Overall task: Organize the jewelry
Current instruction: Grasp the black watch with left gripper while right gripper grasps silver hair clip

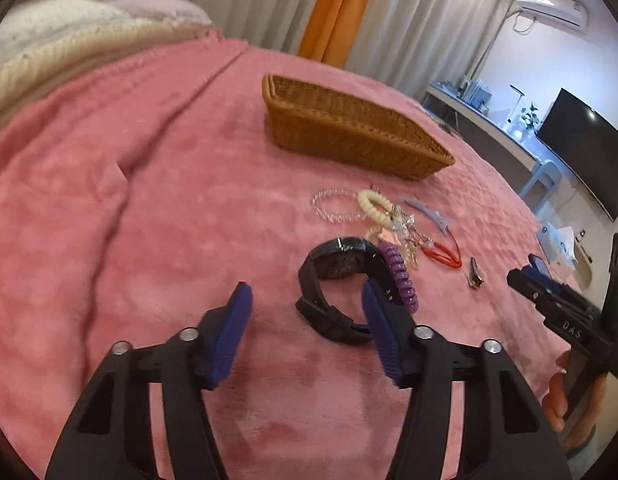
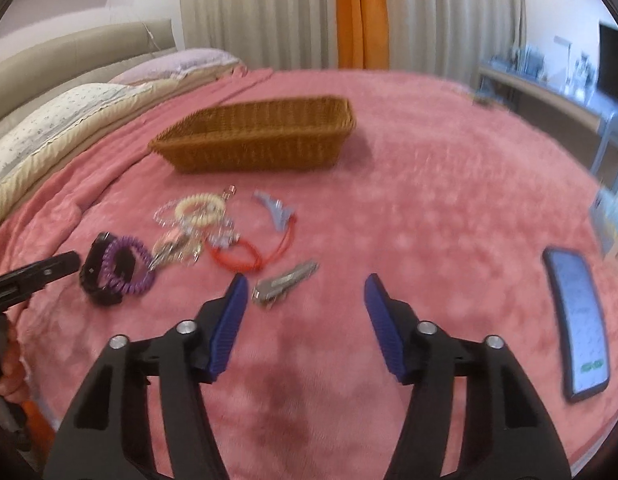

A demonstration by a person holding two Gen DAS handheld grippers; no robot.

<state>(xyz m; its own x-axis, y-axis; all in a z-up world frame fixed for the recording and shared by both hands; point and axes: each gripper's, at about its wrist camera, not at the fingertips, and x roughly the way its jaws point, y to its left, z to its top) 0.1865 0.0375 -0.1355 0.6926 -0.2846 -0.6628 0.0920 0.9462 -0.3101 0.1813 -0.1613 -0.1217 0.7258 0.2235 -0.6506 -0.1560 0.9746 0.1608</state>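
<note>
A black watch lies on the pink blanket, with a purple coil band against it. Behind them lie a cream coil band, a clear bead bracelet, red cords, a blue clip and a metal clip. A brown wicker basket stands further back. My left gripper is open, its right finger beside the watch. My right gripper is open above the blanket, the metal clip just past its left finger. The watch and basket show there too.
A phone lies on the blanket at the right. Pillows and a headboard sit at the left. Curtains hang behind the bed. A desk with a monitor stands beyond the bed's right edge.
</note>
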